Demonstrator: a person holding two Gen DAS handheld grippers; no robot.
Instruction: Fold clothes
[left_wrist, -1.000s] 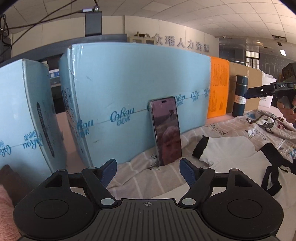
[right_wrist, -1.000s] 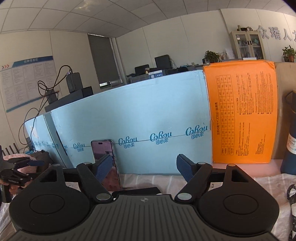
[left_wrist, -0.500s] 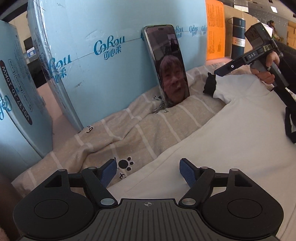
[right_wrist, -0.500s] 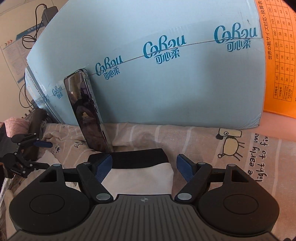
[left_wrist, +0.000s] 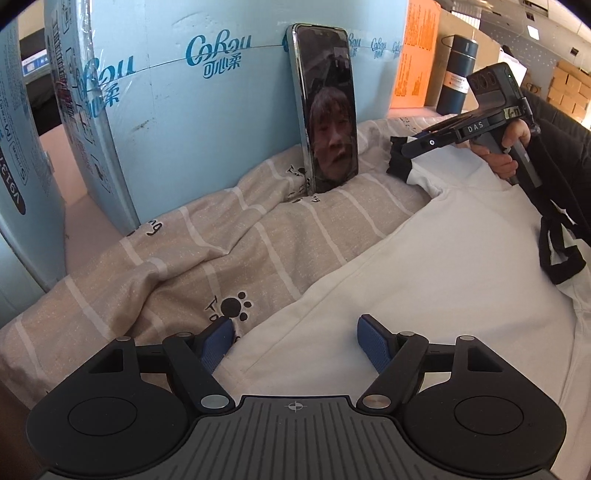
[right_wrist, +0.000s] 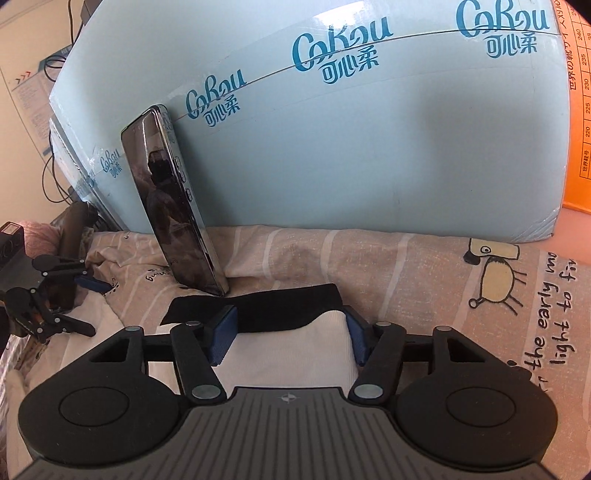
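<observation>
My left gripper (left_wrist: 295, 341) hangs with jaws wide apart and empty, low over the near edge of the white shirt (left_wrist: 424, 266) spread on the beige striped bedsheet (left_wrist: 207, 240). My right gripper (right_wrist: 286, 332) has jaws spread on either side of the shirt's sleeve end, its black cuff (right_wrist: 258, 301) just beyond my fingertips. Behind it a phone (right_wrist: 173, 214) leans on the blue box (right_wrist: 351, 147).

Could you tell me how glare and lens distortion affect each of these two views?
Left wrist view: the phone screen mirrors a face, and the blue boxes bow outward. Right wrist view: the phone shows dim reflections, and the box edge curves strongly; both stay sharp.
</observation>
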